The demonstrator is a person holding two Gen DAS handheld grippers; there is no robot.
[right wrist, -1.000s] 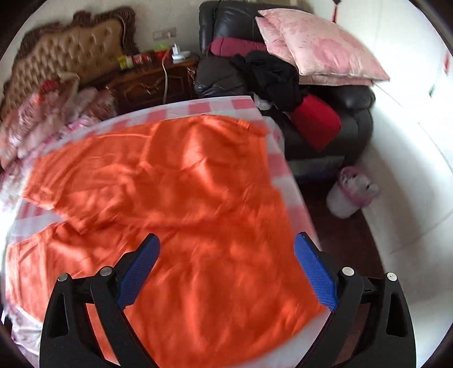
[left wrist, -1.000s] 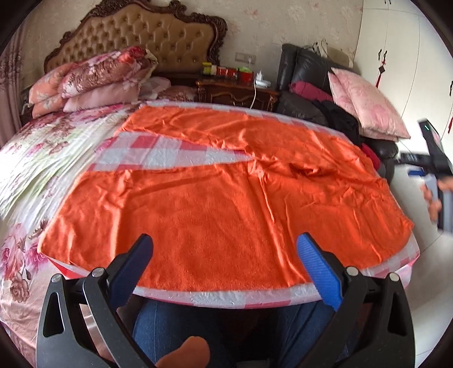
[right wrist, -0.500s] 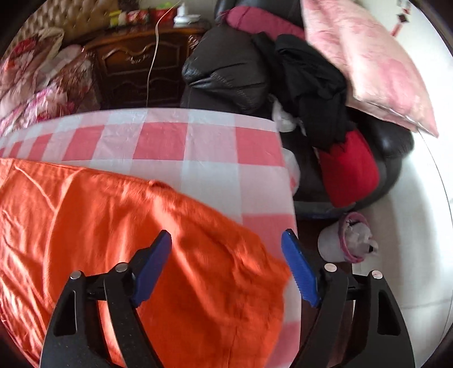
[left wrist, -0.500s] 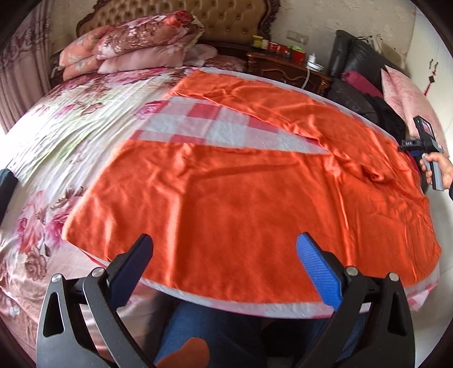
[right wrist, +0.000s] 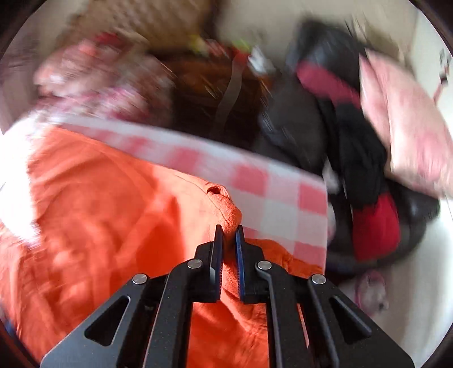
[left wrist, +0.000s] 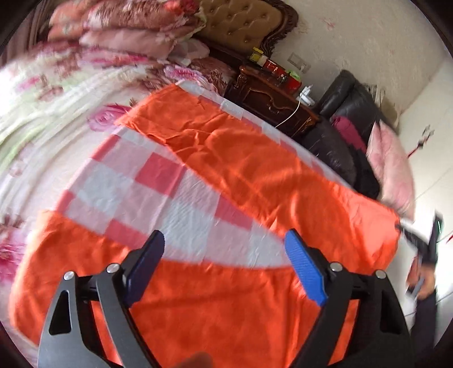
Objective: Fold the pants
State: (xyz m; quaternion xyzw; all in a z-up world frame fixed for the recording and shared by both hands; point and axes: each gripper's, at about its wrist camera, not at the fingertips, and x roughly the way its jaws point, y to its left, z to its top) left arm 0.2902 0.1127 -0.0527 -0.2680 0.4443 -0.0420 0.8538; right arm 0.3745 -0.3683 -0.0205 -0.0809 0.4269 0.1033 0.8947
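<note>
Since a second ago: the right gripper point(right wrist: 228, 235) has swung off the wide stretch of cloth to the waist corner and snapped closed there; the left gripper point(left wrist: 226, 257) has slid toward the leg ends, and its view is rolled so the headboard point(left wrist: 249, 25) now sits at twelve o'clock.
Right jaws: pressed together, pinching a raised fold of the orange pants point(right wrist: 93, 215) right at the tips, cloth bunched up between the blue pads point(right wrist: 240, 254).
Left jaws: spread wide but closing in, blue fingers point(left wrist: 304, 271) hovering over the near leg, nothing pinched between them.
Pants: spread flat on the red-and-white checkered cloth point(left wrist: 147, 195) on the bed, legs splayed in a V; far leg runs from eleven o'clock to three, near leg fills the bottom from eight to five, and a checkered wedge shows between them.
Right gripper seen from the left: a dark blurred shape at the three o'clock edge, by the waist end of the pants; the smear is too heavy to read its grip from there.
Surroundings: floral pillows point(left wrist: 127, 25) at eleven, dark wooden nightstand point(left wrist: 271, 96) at one, black leather chair point(left wrist: 342, 119) with a pink cushion point(left wrist: 390, 167) at two.
Right view: heavily motion-blurred, probably the same chair and cushion at one to three o'clock.
</note>
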